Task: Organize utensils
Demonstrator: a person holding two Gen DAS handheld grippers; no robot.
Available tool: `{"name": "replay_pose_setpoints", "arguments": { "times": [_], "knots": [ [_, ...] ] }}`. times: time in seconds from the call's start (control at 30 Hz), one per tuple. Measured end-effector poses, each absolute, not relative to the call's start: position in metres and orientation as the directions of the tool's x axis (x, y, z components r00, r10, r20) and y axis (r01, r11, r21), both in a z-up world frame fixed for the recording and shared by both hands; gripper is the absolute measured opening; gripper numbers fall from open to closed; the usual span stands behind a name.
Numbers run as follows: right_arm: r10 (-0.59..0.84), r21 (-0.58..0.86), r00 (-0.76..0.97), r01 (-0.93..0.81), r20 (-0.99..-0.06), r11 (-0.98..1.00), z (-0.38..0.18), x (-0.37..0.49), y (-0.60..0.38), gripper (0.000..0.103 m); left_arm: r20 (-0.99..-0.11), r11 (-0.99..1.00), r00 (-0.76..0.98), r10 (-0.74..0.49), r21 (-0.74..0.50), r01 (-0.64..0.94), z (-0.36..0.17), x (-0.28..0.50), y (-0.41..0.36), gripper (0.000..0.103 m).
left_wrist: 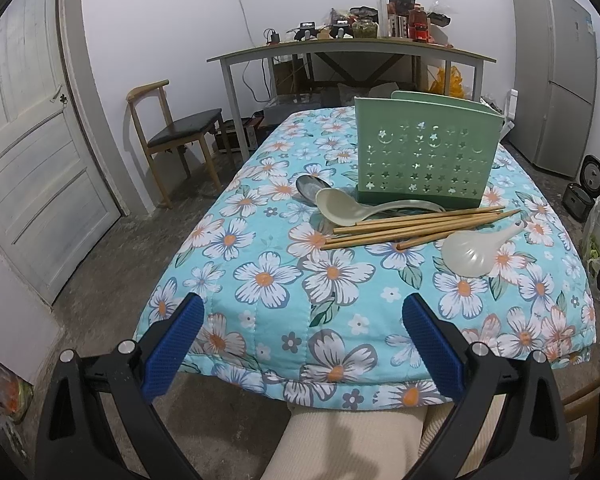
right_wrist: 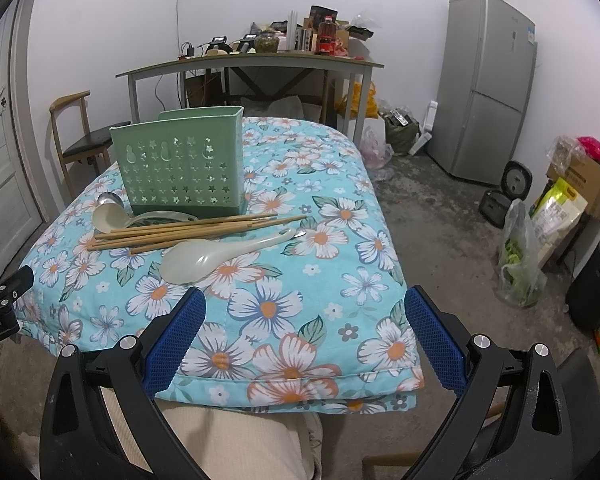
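From the left wrist, the left gripper (left_wrist: 302, 316) hangs wide and empty at the near edge of the flowered blue quilt (left_wrist: 268, 280), with the bamboo chopsticks (left_wrist: 416, 226) lying before the perforated green plastic holder (left_wrist: 426, 156), between two pale plastic spoons (left_wrist: 350, 208). From the right wrist, the right gripper (right_wrist: 304, 312) also gapes wide, holding nothing, the nearer pale spoon (right_wrist: 204, 260) just ahead of its left finger.

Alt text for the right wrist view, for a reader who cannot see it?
An open right claw hovers at the near edge of a floral-quilted table. Bamboo chopsticks, a pale rice paddle and ladles lie loose before a green perforated utensil holder.
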State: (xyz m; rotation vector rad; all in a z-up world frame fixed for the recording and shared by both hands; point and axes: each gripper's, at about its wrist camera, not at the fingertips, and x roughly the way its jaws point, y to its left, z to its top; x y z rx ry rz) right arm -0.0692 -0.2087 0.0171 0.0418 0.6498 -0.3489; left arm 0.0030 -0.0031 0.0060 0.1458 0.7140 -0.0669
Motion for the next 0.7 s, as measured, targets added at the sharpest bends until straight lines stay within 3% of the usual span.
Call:
{"name": "replay_pose_setpoints", "arguments": {
  "times": [0.7],
  "knots": [
    [-0.216, -0.020, 0.725, 0.269, -0.654, 0.963, 0.016, -0.023, -0.207, 0.095, -0.686, 0.991, 0.727, 0.029, 0.113, 0.067, 0.009, 0.051, -0.006, 0.097]
  ]
}}
